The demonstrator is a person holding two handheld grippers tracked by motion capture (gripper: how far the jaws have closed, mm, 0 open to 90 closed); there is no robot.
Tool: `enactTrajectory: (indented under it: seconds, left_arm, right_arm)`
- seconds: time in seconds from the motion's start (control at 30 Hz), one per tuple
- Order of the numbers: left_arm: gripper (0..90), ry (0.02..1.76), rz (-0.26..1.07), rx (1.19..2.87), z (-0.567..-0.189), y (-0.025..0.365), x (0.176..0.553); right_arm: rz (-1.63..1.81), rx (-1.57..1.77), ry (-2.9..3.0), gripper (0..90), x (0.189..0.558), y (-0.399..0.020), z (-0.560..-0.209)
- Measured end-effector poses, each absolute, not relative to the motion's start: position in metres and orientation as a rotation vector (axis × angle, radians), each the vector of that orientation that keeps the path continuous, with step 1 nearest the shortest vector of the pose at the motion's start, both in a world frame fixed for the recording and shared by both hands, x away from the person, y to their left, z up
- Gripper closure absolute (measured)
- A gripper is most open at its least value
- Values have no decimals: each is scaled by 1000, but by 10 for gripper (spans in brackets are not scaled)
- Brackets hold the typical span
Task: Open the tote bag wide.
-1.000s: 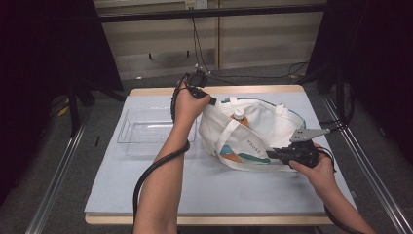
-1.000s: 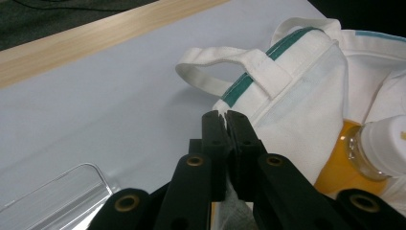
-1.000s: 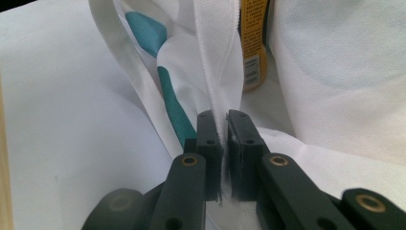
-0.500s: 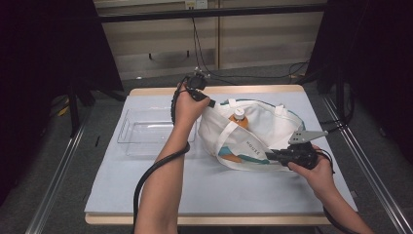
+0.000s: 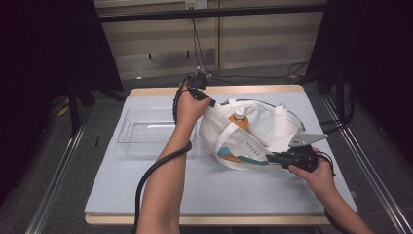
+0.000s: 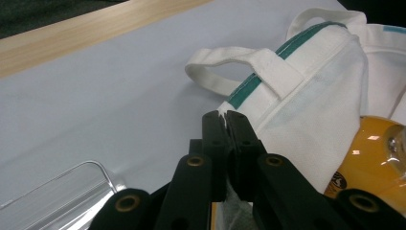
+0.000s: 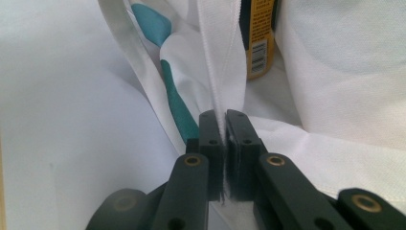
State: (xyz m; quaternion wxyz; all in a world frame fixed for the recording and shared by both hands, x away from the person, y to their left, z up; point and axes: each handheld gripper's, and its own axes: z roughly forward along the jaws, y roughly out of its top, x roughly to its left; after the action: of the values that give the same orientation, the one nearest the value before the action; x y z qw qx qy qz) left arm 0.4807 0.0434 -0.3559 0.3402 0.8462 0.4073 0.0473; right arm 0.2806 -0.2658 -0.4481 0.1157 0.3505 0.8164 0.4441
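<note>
A white tote bag point(image 5: 253, 134) with teal trim and a teal-and-orange print lies open on the table. An orange bottle point(image 5: 238, 119) with a white cap stands inside it. My left gripper point(image 5: 210, 103) is shut on the bag's rim at the far left corner; the cloth edge point(image 6: 224, 115) is pinched between its jaws. My right gripper point(image 5: 271, 157) is shut on the bag's near rim, with a white strap point(image 7: 221, 62) running up from its jaws. The bottle shows as an orange curve point(image 6: 378, 158) past the left gripper point(image 6: 224, 117) and as a labelled base point(image 7: 258, 38) beyond the right gripper point(image 7: 224, 120).
A clear plastic tray point(image 5: 146, 131) sits on the pale blue mat point(image 5: 195, 190) left of the bag, its corner point(image 6: 72, 187) near the left jaws. A wooden table edge point(image 5: 219, 90) runs along the back. Dark frames and rails flank both sides.
The bag's mouth has been pulled a little wider between the two grippers, and the bottle inside shows more plainly. Both hands have barely shifted.
</note>
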Motion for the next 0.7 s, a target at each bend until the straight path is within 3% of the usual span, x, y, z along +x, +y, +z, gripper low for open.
enactTrajectory:
  seconds: [0.2, 0.47, 0.6, 0.7]
  left_arm:
    - [834, 1044, 98, 2191, -354, 43, 483]
    - [697, 1056, 31, 2140, -356, 36, 489]
    - [725, 1054, 32, 2186, -361, 32, 490]
    - [806, 1055, 32, 2198, -361, 32, 490]
  right_arm:
    - [1288, 1025, 2395, 852, 281, -266, -449]
    - [1292, 1030, 2402, 851, 282, -267, -449]
    - [1290, 1034, 2400, 851, 282, -267, -449]
    - [1293, 1028, 2396, 851, 281, -267, -449]
